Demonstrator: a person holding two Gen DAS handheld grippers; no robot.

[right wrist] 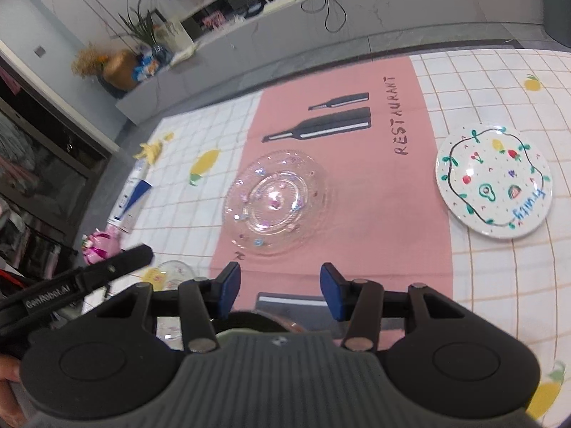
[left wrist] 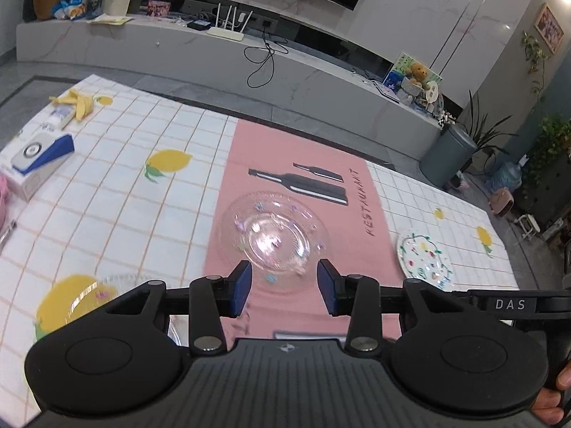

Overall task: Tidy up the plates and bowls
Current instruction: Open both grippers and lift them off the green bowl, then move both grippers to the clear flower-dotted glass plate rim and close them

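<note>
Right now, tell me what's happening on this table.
A person is sorting dishes with a handheld gripper in each hand. The left gripper and right gripper both hang open and empty above the clear glass plate, which lies on the pink placemat. A white fruit-painted plate lies apart to the right on the checked tablecloth. Another clear glass dish lies near the left gripper.

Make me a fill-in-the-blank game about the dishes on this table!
1. The clear glass plate with little flowers sits on the ____ placemat.
2. The white round plate with painted fruits lies on the checked tablecloth printed with yellow ____.
3. The word on the placemat is ____.
4. Both the left gripper and the right gripper hold ____.

Missing words: pink; lemons; RESTAURANT; nothing
</note>
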